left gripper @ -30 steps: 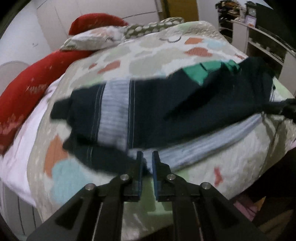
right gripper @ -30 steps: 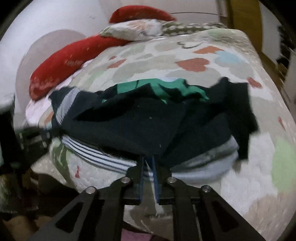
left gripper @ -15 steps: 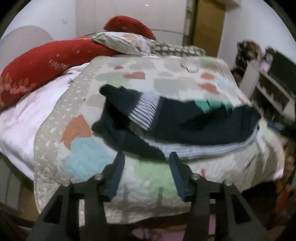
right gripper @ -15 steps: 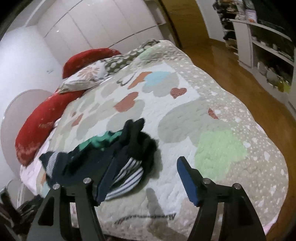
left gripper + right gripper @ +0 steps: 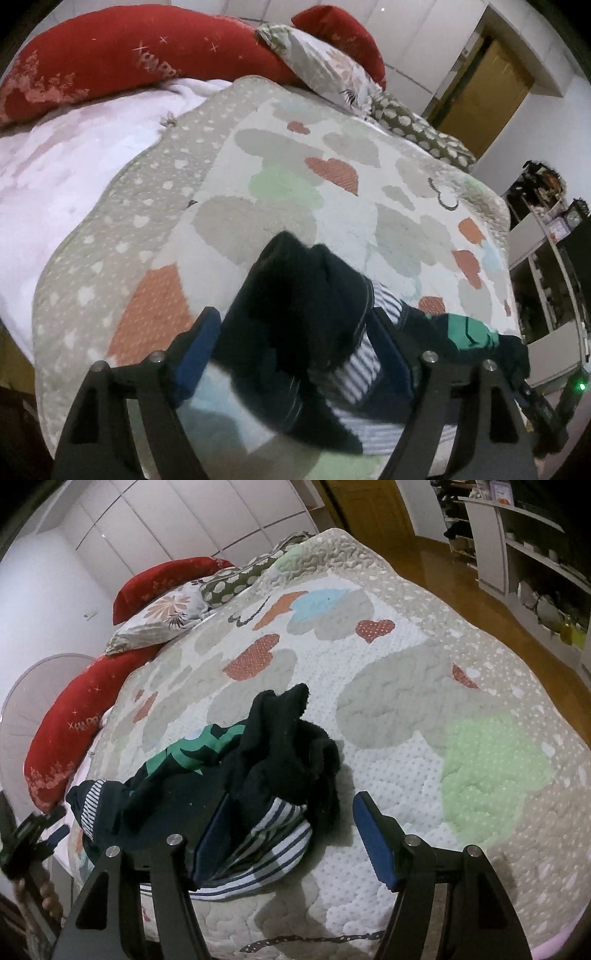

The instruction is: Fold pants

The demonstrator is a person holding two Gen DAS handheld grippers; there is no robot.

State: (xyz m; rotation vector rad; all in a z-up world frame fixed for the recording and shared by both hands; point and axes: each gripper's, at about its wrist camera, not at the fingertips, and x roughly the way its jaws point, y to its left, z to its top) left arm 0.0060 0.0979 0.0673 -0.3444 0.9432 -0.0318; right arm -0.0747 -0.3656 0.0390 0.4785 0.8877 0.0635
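Pants (image 5: 229, 775), dark fleecy knit with striped lining, lie bunched on quilted bedspread (image 5: 443, 686); both jaws wide.

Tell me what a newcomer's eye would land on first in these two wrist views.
First, the dark pants, bunched in a heap with striped lining and a green patch showing, near the front edge of the heart-patterned quilt. Next, the long red pillow along the far side of the bed. Close to each camera, blue-padded jaws stand apart: the left gripper is opening with the heap between its fingers, the right gripper is open at the heap's other end.
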